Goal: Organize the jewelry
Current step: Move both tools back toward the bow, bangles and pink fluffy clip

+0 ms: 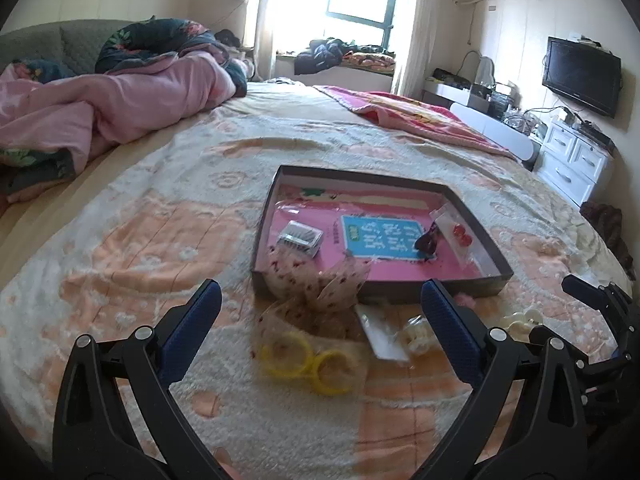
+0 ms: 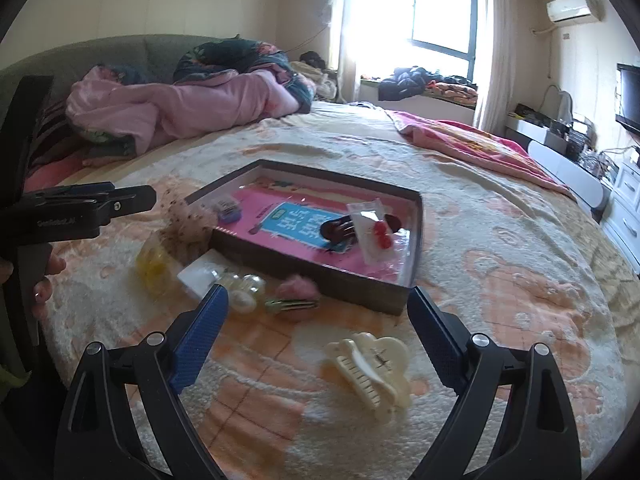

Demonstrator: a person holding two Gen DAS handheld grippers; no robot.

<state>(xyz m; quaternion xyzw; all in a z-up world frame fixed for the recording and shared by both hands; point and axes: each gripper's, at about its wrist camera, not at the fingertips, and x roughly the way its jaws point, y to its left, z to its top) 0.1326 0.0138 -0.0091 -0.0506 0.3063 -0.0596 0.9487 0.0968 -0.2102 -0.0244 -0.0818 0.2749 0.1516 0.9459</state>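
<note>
Jaws spread wide and empty on both, the right gripper [image 2: 316,344] is hovering over the cream claw clip [image 2: 370,374] lying beside the tray [image 2: 308,270], the left gripper [image 1: 320,328] above the yellow rings [image 1: 306,360]; I'd be straddling the clip's body squarely before closing.

Yellow rings [image 1: 306,356] blurred; tray [image 2: 312,276] print unreadable.

A blue label [image 1: 383,238] with big white Chinese characters sits on the pink sheet lining the dark tray [image 1: 472,280], upside down and too blurred to read from either wrist, and small pale lettering on the left gripper's black body [image 2: 54,222] stays illegible.
</note>
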